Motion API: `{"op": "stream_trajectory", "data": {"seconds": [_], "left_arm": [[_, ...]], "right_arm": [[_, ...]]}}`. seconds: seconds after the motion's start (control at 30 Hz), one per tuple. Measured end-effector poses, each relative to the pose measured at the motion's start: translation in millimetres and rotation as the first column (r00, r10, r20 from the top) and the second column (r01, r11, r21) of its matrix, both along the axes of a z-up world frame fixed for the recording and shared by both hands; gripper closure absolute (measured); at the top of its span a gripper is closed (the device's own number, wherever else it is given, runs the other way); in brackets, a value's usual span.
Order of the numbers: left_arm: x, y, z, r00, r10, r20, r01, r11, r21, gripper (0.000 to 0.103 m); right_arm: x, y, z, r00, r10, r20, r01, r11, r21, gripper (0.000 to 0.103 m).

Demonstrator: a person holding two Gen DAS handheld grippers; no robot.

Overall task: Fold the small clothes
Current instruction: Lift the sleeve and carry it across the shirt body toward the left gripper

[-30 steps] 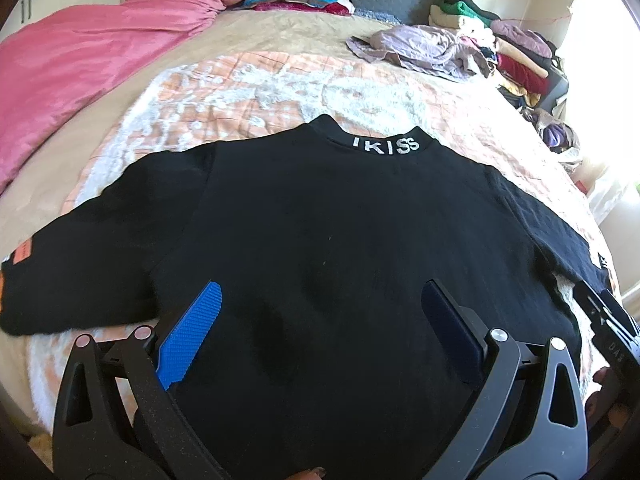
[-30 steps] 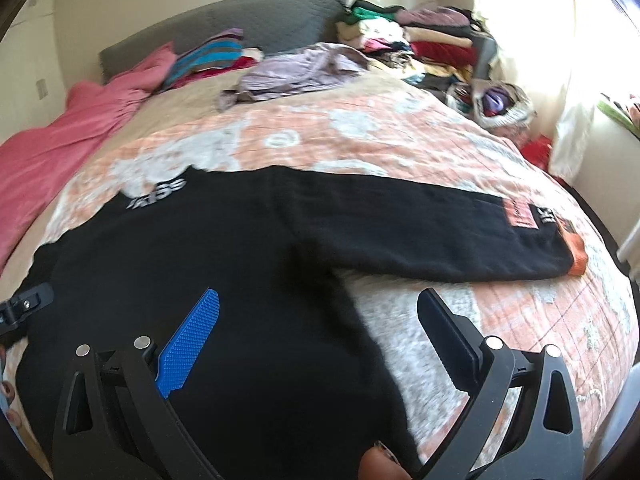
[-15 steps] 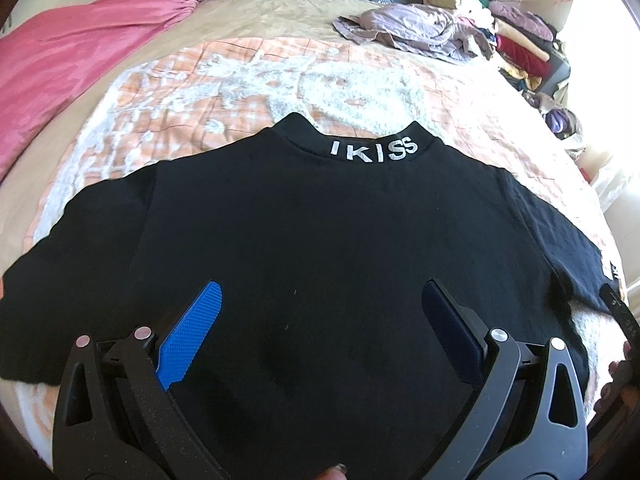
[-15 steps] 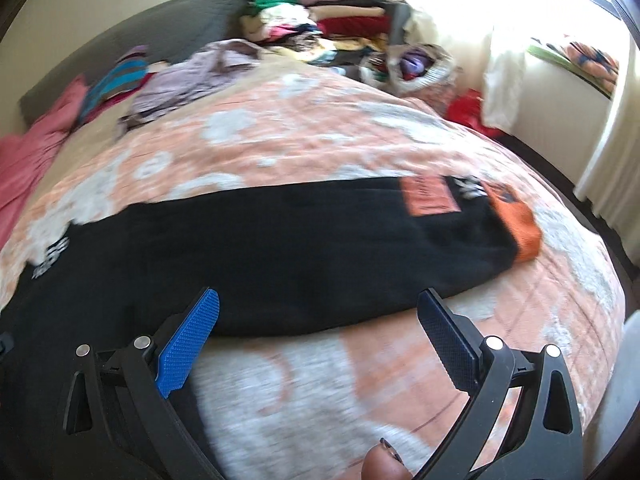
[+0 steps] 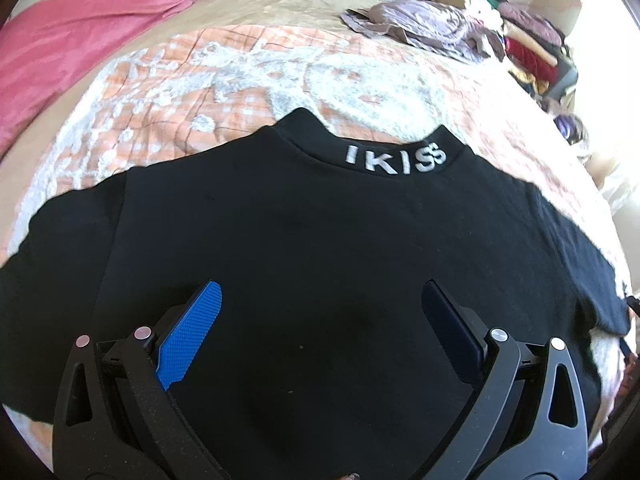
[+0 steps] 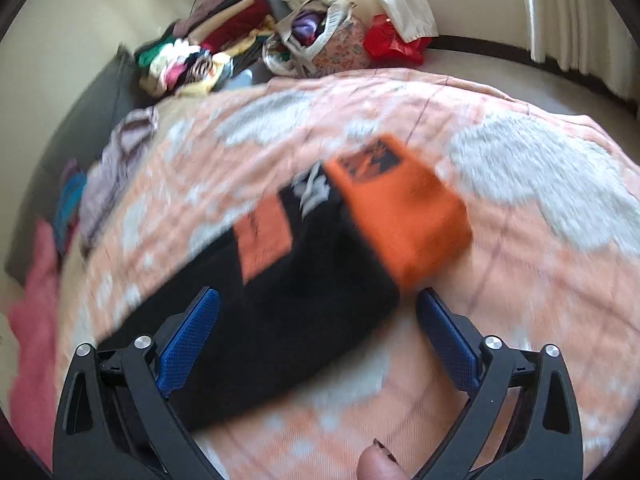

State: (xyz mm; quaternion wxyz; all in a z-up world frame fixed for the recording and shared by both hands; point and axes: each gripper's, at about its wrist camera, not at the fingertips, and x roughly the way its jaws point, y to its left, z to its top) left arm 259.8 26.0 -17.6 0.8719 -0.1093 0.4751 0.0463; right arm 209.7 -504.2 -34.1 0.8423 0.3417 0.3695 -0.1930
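A black sweatshirt (image 5: 320,260) lies spread flat on the bed's peach-and-white quilt (image 5: 200,76), collar away from the camera. Beyond the collar sit a crumpled lilac garment (image 5: 424,28) and a pink blanket (image 5: 72,28); a heap of clothes (image 6: 208,52) stands past the bed's edge. The left claw (image 5: 320,312) hovers over the sweatshirt's body, angled down, jaws apart and empty. The right claw (image 6: 318,316) tilts down over the sleeve (image 6: 288,304) near its orange cuff (image 6: 404,216), jaws closing around it, pads not yet pressing.
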Motion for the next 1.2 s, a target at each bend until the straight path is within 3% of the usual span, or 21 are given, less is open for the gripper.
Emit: {"op": "stream_trajectory", "data": {"seconds": [0.03,0.07,0.13,0.23,0.4,0.63,0.87,1.0,1.2], "left_arm": [[-1.8,3.7,0.8,1.0,0.004,0.003,-0.004,1.0,-0.02,0.009],[-2.3,5.5,1.8,1.0,0.004,0.005,-0.004,1.0,-0.027,0.009],[-5.0,9.7,5.5,1.0,0.007,0.017,-0.006,1.0,-0.027,0.009],[-10.5,18.6,11.0,0.999,0.013,0.033,-0.012,1.0,-0.029,0.009],[-19.3,34.5,19.8,0.998,0.012,0.057,-0.007,0.997,-0.077,0.009],[-30.3,50.4,27.7,0.996,-0.002,0.085,0.016,0.987,-0.162,0.009],[-40.5,67.1,30.5,0.994,0.001,0.109,0.022,0.977,-0.214,0.009],[-43.8,79.2,28.5,0.992,-0.016,0.121,0.055,0.943,-0.327,0.009],[-46.8,96.1,24.2,0.993,0.02,0.119,0.028,0.921,-0.388,0.009]], "right_arm": [[4.1,-8.9,-1.3,1.0,-0.018,0.018,0.018,1.0,0.016,0.026],[7.0,-15.3,-2.9,0.999,-0.036,0.022,0.035,0.999,0.03,0.034],[10.8,-25.2,-3.7,0.997,-0.053,0.05,0.049,0.996,0.071,0.064],[12.0,-27.6,4.9,0.993,-0.039,0.114,0.027,0.994,0.109,0.079],[13.4,10.8,47.9,0.965,0.081,0.249,-0.089,0.996,0.022,0.081],[30.4,81.2,93.7,0.903,0.284,0.321,-0.282,0.958,-0.053,0.081],[43.5,159.1,119.6,0.828,0.45,0.334,-0.438,0.891,-0.117,0.081],[45.2,210.3,124.5,0.783,0.538,0.312,-0.51,0.843,-0.171,0.081],[45.3,265.3,112.9,0.729,0.63,0.269,-0.596,0.777,-0.203,0.081]]}}
